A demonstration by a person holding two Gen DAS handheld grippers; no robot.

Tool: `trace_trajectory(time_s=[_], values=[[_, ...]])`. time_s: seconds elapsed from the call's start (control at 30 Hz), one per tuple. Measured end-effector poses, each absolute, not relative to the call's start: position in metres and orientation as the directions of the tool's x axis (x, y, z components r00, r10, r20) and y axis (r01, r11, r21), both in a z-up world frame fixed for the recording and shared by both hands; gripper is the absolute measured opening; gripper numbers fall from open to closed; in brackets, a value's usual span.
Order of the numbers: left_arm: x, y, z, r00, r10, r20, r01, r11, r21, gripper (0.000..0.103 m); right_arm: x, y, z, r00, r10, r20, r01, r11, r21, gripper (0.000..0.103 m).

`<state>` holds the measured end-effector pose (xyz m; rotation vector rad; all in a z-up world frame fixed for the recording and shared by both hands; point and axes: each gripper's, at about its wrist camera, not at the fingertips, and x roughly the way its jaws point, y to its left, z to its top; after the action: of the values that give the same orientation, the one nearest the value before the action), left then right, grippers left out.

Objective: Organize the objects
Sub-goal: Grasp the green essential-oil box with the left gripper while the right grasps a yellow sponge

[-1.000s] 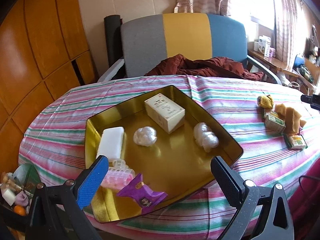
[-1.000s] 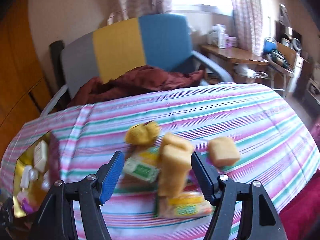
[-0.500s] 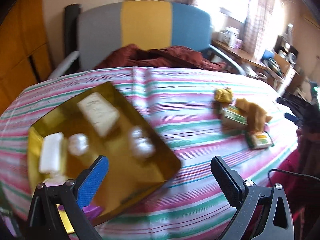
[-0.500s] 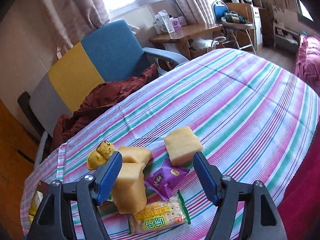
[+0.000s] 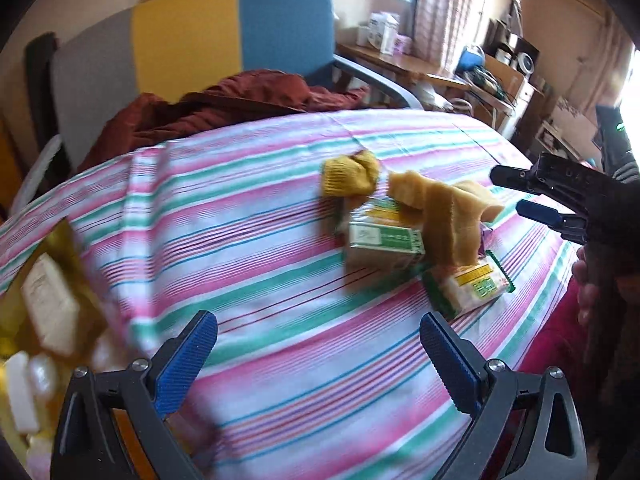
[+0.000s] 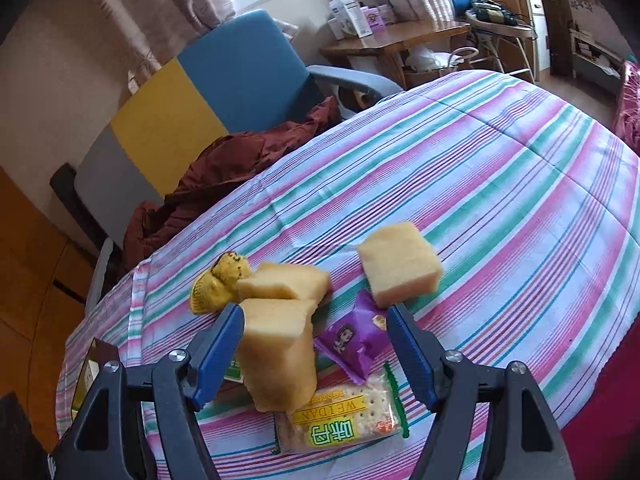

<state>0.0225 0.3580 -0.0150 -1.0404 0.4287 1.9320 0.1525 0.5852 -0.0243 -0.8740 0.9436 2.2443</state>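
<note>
Left tool (image 5: 318,354): jaws wide apart, holding nothing, over striped table (image 5: 248,240). Right tool (image 6: 314,350): jaws wide apart, nothing gripped, upright sponge block (image 6: 278,354) between them. Cracker pack (image 6: 340,424) touching that sponge's base; purple packet (image 6: 354,338) just beside it.

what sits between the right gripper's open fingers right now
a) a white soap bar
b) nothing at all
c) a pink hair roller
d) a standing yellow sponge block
d: in the right wrist view the right gripper is open, and a tall yellow sponge block stands on end between its fingers, beside the purple snack packet and behind the cracker pack.
</note>
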Motion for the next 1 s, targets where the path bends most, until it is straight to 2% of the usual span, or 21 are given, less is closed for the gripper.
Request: trace_trajectory(time_s=[0.43, 0.67, 0.7, 0.73, 0.77, 0.8, 0.83, 1.0], values=[[0.02, 0.456, -0.053, -0.252, 0.479, -0.841, -0.876, -0.482, -0.012, 0.103, 0.132, 0.575, -0.032, -0.623, 0.155, -0.766, -0.636, -0.67, 0.382, 0.075], [0.01, 0.468, -0.069, -0.222, 0.484, -0.846, -0.872, -0.487, -0.05, 0.102, 0.117, 0.565, -0.038, -0.595, 0.127, -0.793, -0.606, -0.719, 0.34, 0.075], [0.009, 0.468, -0.069, -0.215, 0.497, -0.841, -0.873, -0.483, -0.062, 0.098, 0.112, 0.562, -0.04, -0.586, 0.122, -0.801, -0.599, -0.73, 0.327, 0.075], [0.009, 0.466, -0.07, -0.202, 0.511, -0.835, -0.878, -0.473, -0.078, 0.082, 0.109, 0.56, -0.042, -0.579, 0.12, -0.807, -0.594, -0.74, 0.316, 0.075], [0.008, 0.466, -0.071, -0.191, 0.512, -0.838, -0.881, -0.466, -0.083, 0.073, 0.106, 0.557, -0.044, -0.567, 0.12, -0.815, -0.586, -0.754, 0.296, 0.071], [0.008, 0.463, -0.072, -0.186, 0.515, -0.837, -0.885, -0.458, -0.085, 0.073, 0.101, 0.554, -0.048, -0.543, 0.129, -0.83, -0.58, -0.773, 0.259, 0.055], [0.008, 0.459, -0.071, -0.181, 0.524, -0.832, -0.886, -0.454, -0.093, 0.073, 0.099, 0.552, -0.05, -0.527, 0.135, -0.839, -0.58, -0.779, 0.239, 0.044], [0.011, 0.433, -0.066, -0.169, 0.549, -0.819, -0.873, -0.469, -0.134, 0.073, 0.106, 0.558, -0.046, -0.555, 0.14, -0.82, -0.583, -0.768, 0.264, 0.041]])
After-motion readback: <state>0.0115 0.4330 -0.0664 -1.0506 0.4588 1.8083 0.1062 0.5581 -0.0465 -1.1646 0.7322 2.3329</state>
